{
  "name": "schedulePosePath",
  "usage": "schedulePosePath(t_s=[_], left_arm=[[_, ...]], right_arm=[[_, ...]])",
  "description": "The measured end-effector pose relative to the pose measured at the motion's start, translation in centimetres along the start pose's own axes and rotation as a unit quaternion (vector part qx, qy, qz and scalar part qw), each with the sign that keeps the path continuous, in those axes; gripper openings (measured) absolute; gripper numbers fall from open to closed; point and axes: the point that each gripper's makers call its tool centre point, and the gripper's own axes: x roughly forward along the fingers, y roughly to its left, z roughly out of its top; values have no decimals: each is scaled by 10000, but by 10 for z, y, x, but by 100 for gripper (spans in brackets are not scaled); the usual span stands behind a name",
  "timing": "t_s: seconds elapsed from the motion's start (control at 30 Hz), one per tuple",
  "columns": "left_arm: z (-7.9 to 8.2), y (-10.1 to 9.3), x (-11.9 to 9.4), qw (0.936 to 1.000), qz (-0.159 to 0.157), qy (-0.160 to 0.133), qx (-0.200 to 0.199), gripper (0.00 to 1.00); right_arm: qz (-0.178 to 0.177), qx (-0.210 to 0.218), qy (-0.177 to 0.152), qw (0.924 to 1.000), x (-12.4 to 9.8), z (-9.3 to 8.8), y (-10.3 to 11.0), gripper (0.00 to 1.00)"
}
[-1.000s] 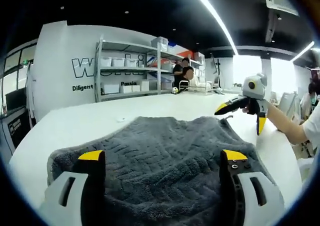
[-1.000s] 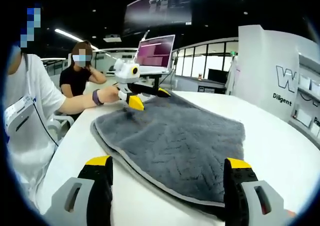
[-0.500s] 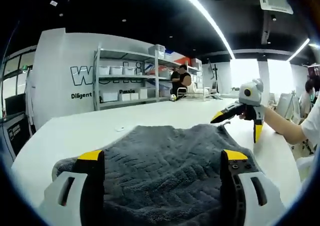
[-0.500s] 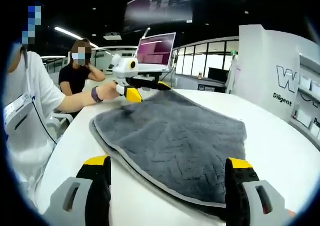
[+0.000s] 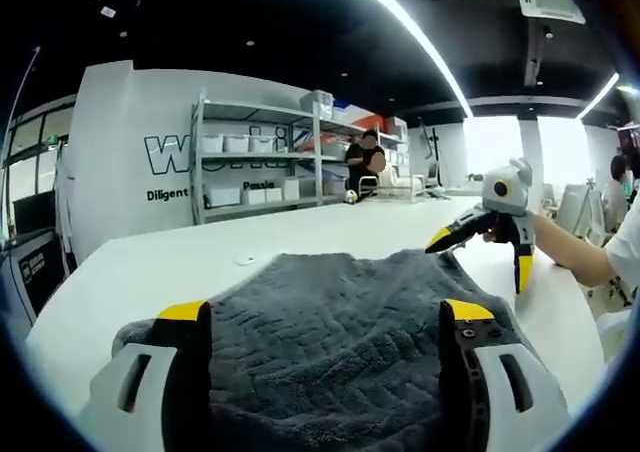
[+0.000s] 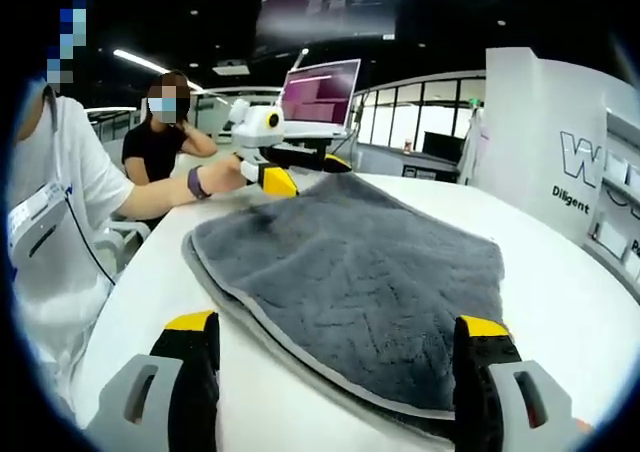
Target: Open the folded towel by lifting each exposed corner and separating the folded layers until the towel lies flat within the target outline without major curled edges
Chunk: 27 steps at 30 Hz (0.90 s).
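A grey towel [image 6: 360, 282] lies spread on the white worktop [image 6: 560, 302], its pile showing a herringbone pattern and a pale hem running along the near edge. In the right gripper view the right hand-held gripper [image 6: 335, 327] hangs just short of that edge, its two yellow-tipped jaws wide apart with nothing between them; the towel fills the space from 10 to 2 o'clock ahead of it.

At 11 o'clock in the same view the left hand-held gripper [image 6: 310, 172] sits at the towel's far corner, held by a person's hand [image 6: 222, 176]. Its jaws are spread, one yellow tip at the cloth's edge; whether that tip actually touches the towel is hard to tell at this distance.

In the left gripper view the towel [image 5: 330, 322] lies directly under the left hand-held gripper [image 5: 325, 317], whose jaws stand well apart above the rumpled cloth. At 2 o'clock the right hand-held gripper [image 5: 480, 252] is at the towel's corner, jaws splayed. Behind the worktop stand a shelf rack [image 5: 260, 157] with white bins and a laptop [image 6: 320, 94] on a stand.
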Motion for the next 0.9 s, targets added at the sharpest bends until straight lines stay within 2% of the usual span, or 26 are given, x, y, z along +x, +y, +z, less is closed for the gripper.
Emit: schedulePosePath(t_s=[0.2, 0.57, 0.73, 0.9], left_arm=[[-4, 1, 2, 10000, 21, 68, -25, 95], [-8, 5, 4, 9998, 87, 150, 2, 97], [-9, 6, 4, 9998, 116, 166, 10, 97], [-10, 9, 4, 9997, 164, 201, 1, 97]], right_arm=[[72, -133, -33, 9999, 9, 6, 9, 99], [114, -409, -560, 9975, 28, 35, 32, 99], [70, -466, -673, 9966, 34, 40, 34, 99], [-65, -589, -784, 9952, 36, 44, 33, 94]])
